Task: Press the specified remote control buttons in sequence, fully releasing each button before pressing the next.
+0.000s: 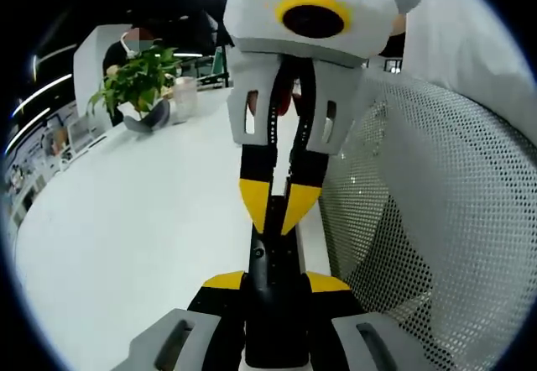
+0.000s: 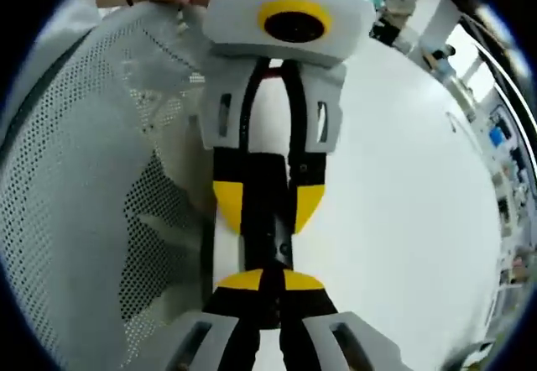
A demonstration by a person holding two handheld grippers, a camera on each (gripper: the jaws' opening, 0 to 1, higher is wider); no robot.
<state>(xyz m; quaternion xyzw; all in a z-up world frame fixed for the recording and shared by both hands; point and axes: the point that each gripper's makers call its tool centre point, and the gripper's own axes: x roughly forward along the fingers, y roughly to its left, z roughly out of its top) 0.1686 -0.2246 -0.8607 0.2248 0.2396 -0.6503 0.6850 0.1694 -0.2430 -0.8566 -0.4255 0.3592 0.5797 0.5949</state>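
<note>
While a leafy green potted plant point(image 1: 138, 81) is sitting far off at the left edge of the wide white desk point(image 1: 126, 237), the work is happening nearer the middle. The left tongs point(image 1: 274, 280) are clamping the slim black plastic remote control point(image 1: 273, 258) by its sides, apparently lifting it off the desk and steadying it so a press is not pushing it away. The right tongs point(image 1: 277, 218) are reaching in from the opposite end with their yellow tips drawn together into one blunt point, probably to serve as a single finger, and that point is resting on the remote's button face. Whether a button is actually going down is too small to tell. The remote is lying lengthwise between the two tongs, over the desk's near edge. Further right, a white perforated mesh chair back point(image 1: 436, 220) is standing just beside the desk.
</note>
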